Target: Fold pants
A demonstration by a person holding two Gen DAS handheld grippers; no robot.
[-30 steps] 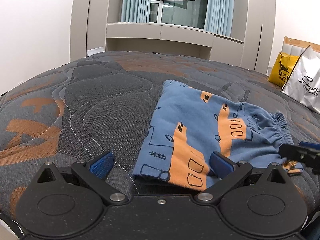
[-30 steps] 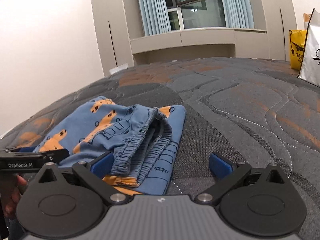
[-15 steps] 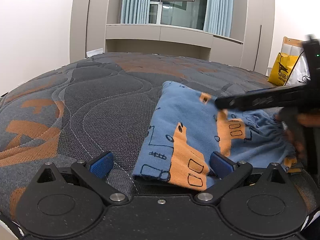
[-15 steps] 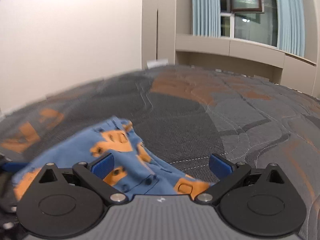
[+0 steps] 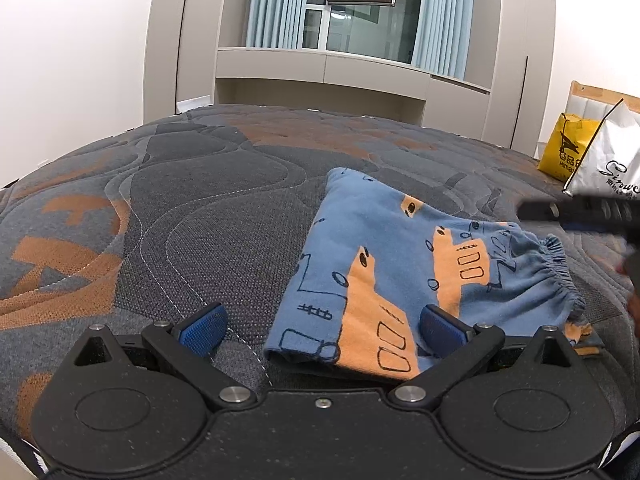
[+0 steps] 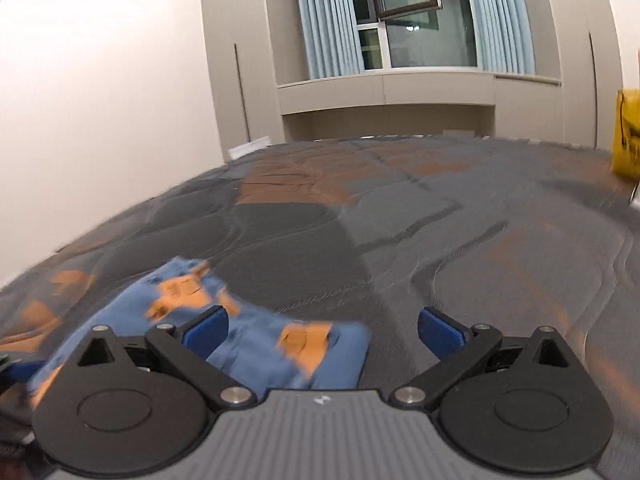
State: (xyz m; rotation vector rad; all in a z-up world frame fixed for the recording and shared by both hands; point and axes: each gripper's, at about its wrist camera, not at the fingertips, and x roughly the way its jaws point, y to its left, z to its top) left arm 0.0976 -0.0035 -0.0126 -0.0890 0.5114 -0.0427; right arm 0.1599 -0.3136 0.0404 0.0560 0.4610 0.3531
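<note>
Blue pants with orange vehicle print, lying folded into a compact packet on the quilted bed, at the near right part of the mattress in the left wrist view. Elastic waistband gathered at the right end, a folded edge at the near left. A small corner of cloth sticking out under the waistband at the near right, not fully aligned.

Left gripper low over the near edge of the packet, jaws wide apart, empty; right blue pad over the cloth, left pad over bare mattress. Right gripper also spread open and empty, above the mattress, with the pants under its left pad; picture blurred, so exact height not clear. Part of the right tool visible as a dark blurred bar at the right edge of the left wrist view.

Probably near the end: main folds done, only tidying or a last fold left. For doing it well: pinch both layers together at the near edge, lift only a little, carry the fold slowly, then press flat. Better to tuck the loose corner first. Risk: grabbing only the top layer and opening the packet.

Far right, a yellow bag and a white bag, well apart from the pants.
</note>
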